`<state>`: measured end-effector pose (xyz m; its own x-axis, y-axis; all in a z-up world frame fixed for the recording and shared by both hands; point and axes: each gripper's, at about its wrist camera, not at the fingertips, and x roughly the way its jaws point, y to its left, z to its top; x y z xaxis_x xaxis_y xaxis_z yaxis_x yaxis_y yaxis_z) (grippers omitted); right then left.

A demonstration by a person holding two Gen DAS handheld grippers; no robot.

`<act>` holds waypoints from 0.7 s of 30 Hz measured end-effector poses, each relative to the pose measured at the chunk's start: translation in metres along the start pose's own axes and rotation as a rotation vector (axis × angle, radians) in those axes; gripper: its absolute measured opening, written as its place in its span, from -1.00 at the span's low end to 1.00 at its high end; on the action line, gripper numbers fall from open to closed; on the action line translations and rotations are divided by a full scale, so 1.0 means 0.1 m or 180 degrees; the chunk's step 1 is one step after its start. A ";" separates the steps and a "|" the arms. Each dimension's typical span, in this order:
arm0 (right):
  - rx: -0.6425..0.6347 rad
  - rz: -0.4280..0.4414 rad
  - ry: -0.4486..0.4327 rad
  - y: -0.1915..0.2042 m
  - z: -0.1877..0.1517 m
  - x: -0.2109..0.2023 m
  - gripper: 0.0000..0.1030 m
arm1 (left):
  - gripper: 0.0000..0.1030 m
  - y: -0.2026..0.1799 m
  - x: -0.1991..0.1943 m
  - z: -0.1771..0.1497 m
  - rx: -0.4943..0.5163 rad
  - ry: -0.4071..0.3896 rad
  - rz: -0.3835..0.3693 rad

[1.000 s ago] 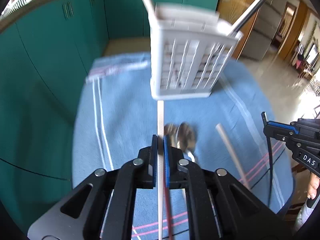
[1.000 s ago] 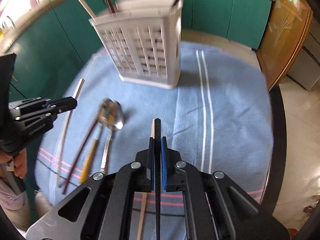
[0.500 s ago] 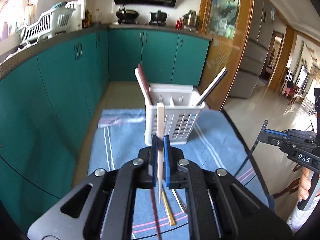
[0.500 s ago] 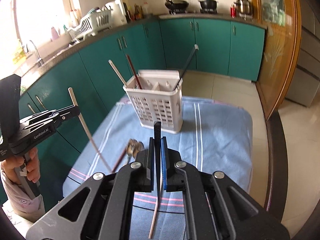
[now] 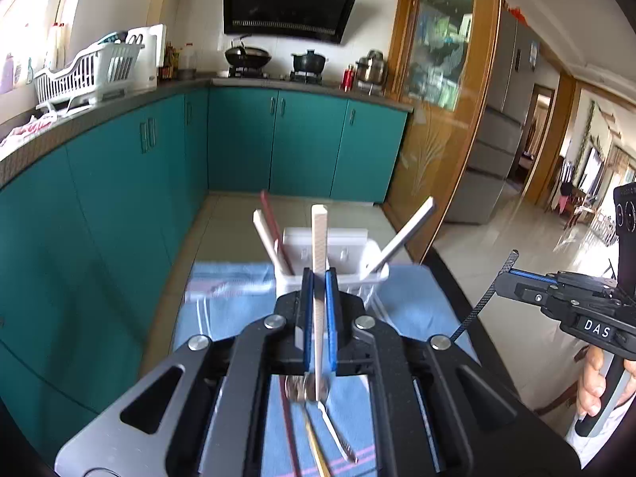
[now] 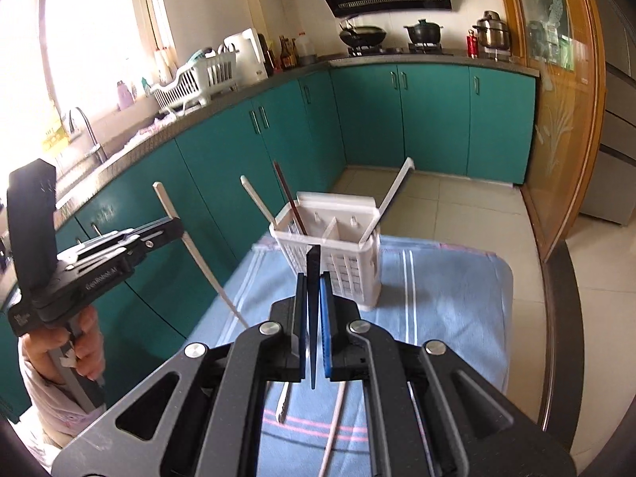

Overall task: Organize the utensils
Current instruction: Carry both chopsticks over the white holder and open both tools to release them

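The white slotted plastic utensil caddy (image 6: 332, 254) stands upright on the blue towel (image 6: 437, 298) that covers the bench, and everything turns on it. Three chopsticks already lean out of its compartments: a pale one (image 6: 258, 202) and a dark red one (image 6: 288, 198) on the left side of the caddy, a pale grey one (image 6: 391, 194) on its right.

The left tongs (image 5: 318, 298) are clamped on a cream flat-sided chopstick (image 5: 319, 262), held upright in the air short of the caddy. The right tongs (image 6: 314, 302) are closed on a black carbon-look chopstick (image 6: 313, 310), also near vertical, also in front of the caddy and above the towel.

Both sticks look ready for delivery, so here is the trick: bring one in at a time, get the lower tip over an open cell before descending, and keep it steep so it clears the rim and the leaning sticks. Let go only once the tip is well inside, or it may tip out.

On the towel on the near side of the caddy more waits: a metal spoon (image 5: 306, 389), a gold-handled utensil (image 5: 318, 453) and a dark red chopstick (image 5: 292, 429) under the left tongs, and a thin pale chopstick (image 6: 334, 425) under the right.
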<state>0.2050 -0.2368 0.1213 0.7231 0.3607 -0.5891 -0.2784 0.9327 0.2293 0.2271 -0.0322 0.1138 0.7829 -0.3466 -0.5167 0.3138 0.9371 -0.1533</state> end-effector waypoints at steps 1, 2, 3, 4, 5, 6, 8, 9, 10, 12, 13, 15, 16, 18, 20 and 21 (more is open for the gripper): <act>-0.0012 -0.0001 -0.0051 0.01 0.11 -0.02 -0.87 | -0.89 0.01 0.00 0.08 -0.0021 -0.0039 -0.0002; -0.0029 -0.0012 -0.0086 0.03 0.18 -0.03 -0.87 | -0.88 0.02 -0.01 0.20 -0.0040 -0.0109 0.0015; -0.0071 -0.0038 -0.0142 0.05 0.31 -0.06 -0.87 | -0.89 0.03 -0.02 0.27 -0.0046 -0.0160 0.0032; -0.0097 -0.0057 -0.0192 0.07 0.43 -0.09 -0.87 | -0.89 0.03 -0.04 0.36 -0.0055 -0.0236 0.0050; -0.0109 -0.0069 -0.0239 0.09 0.52 -0.11 -0.87 | -0.89 0.03 -0.05 0.45 -0.0067 -0.0313 0.0060; -0.0121 -0.0089 -0.0320 0.11 0.64 -0.15 -0.87 | -0.89 0.04 -0.07 0.55 -0.0090 -0.0441 0.0077; -0.0123 -0.0114 -0.0499 0.12 0.83 -0.20 -0.87 | -0.89 0.06 -0.08 0.69 -0.0144 -0.0601 0.0123; -0.0115 -0.0119 -0.0585 0.13 0.92 -0.22 -0.87 | -0.89 0.08 -0.06 0.75 -0.0196 -0.0684 0.0175; -0.0108 -0.0146 -0.0676 0.14 1.00 -0.23 -0.87 | -0.89 0.09 -0.05 0.79 -0.0244 -0.0739 0.0196; -0.0115 -0.0266 -0.0782 0.15 1.10 -0.21 -0.87 | -0.89 0.12 0.05 0.86 -0.0333 -0.0811 0.0250; -0.0117 -0.0393 -0.0831 0.15 1.16 -0.15 -0.87 | -0.89 0.14 0.11 0.87 -0.0365 -0.0827 0.0294; -0.0158 -0.0610 -0.0838 0.15 1.22 0.01 -0.87 | -0.89 0.16 0.29 0.89 -0.0359 -0.0783 0.0416; -0.0160 -0.0690 -0.0825 0.14 1.23 0.12 -0.87 | -0.89 0.17 0.39 0.88 -0.0350 -0.0777 0.0497; -0.0137 -0.0716 -0.0804 0.10 1.21 0.30 -0.87 | -0.88 0.20 0.54 0.82 -0.0348 -0.0750 0.0573; -0.0107 -0.0701 -0.0763 0.04 1.14 0.50 -0.87 | -0.88 0.22 0.69 0.72 -0.0350 -0.0680 0.0559; -0.0093 -0.0683 -0.0756 0.01 1.08 0.60 -0.87 | -0.89 0.22 0.73 0.67 -0.0339 -0.0657 0.0564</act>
<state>0.3161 -0.2143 0.1703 0.8937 0.1484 -0.4234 -0.1190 0.9883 0.0951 0.3273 -0.0403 0.1291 0.9167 -0.1682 -0.3626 0.1128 0.9791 -0.1690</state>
